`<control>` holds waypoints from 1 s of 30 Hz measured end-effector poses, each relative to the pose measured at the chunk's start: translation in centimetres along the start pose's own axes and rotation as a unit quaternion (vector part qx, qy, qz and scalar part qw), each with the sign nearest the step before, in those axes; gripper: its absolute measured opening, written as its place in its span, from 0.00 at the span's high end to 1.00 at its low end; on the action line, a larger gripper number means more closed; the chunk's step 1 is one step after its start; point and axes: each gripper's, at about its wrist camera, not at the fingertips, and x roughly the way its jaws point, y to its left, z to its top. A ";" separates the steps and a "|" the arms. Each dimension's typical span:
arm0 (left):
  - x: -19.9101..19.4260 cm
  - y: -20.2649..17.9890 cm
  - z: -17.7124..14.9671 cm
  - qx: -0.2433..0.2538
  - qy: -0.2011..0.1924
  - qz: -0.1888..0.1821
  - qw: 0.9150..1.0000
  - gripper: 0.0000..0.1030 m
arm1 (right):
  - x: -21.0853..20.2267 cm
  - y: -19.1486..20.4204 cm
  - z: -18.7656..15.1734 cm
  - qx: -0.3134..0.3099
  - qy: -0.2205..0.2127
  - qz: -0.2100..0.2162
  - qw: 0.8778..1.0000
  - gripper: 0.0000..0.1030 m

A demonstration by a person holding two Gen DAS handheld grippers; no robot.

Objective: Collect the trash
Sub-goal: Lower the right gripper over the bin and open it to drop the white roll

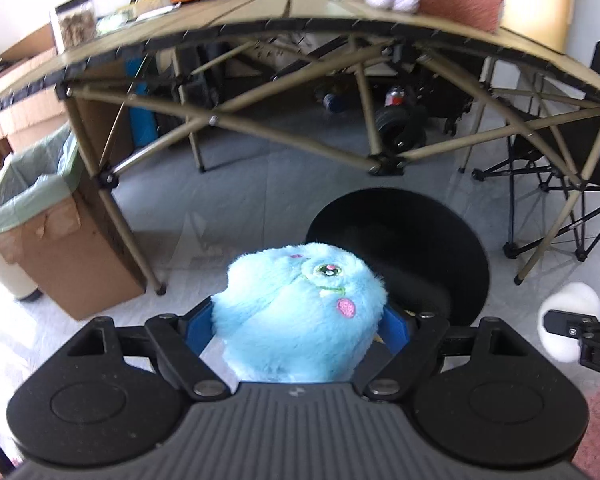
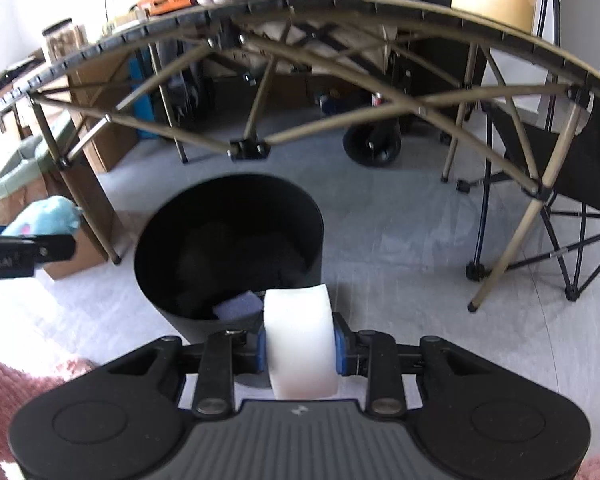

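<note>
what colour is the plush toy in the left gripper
Light blue, with pink cheek patches and a green eye. The plush toy shows best in the left wrist view.

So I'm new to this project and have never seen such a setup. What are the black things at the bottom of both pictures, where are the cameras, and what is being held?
There is no robot here. A person holds a two-finger gripper in each hand, and each carries a wide-angle camera that looks forward along its fingers. The black shapes at the bottom are the grippers' own bodies.

The left wrist view shows the left gripper shut on a fluffy blue plush toy. The right wrist view shows the right gripper shut on a white roll-shaped object.

Both are held near an open black bin on the grey floor, with something purple-grey lying inside. Behind it stands a folding table piled with things, and at the left a cardboard box lined with a green bag.
</note>
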 end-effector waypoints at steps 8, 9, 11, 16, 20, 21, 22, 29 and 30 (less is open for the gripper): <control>1.7 1.8 -0.1 -0.024 0.027 0.010 0.999 0.20 | 1.6 0.1 0.3 0.013 0.024 0.001 1.000 0.72; 1.8 1.8 0.0 -0.025 0.028 0.011 0.999 0.20 | 1.8 0.3 0.4 0.011 0.025 0.002 1.000 0.72; 2.0 2.0 0.0 -0.027 0.031 0.012 0.999 0.20 | 2.0 0.5 0.6 0.008 0.028 0.003 1.000 0.72; 2.4 2.5 0.3 -0.035 0.033 0.011 0.999 0.20 | 2.7 1.3 1.5 -0.001 0.032 0.002 0.999 0.72; 2.8 2.8 0.6 -0.044 0.037 0.012 0.998 0.20 | 3.3 2.1 2.4 -0.004 0.032 0.006 0.999 0.72; 2.8 2.9 0.6 -0.045 0.037 0.012 0.998 0.20 | 3.5 2.3 2.7 -0.005 0.031 0.008 0.999 0.72; 2.9 3.0 0.6 -0.045 0.037 0.013 0.998 0.20 | 3.7 2.7 2.9 -0.007 0.031 0.010 0.999 0.72; 3.4 4.3 0.7 -0.059 0.041 0.018 0.997 0.20 | 5.2 5.2 5.0 -0.022 0.032 0.024 0.999 0.72; 3.5 4.7 0.7 -0.063 0.042 0.019 0.997 0.20 | 5.4 5.5 5.2 -0.022 0.032 0.024 0.999 0.72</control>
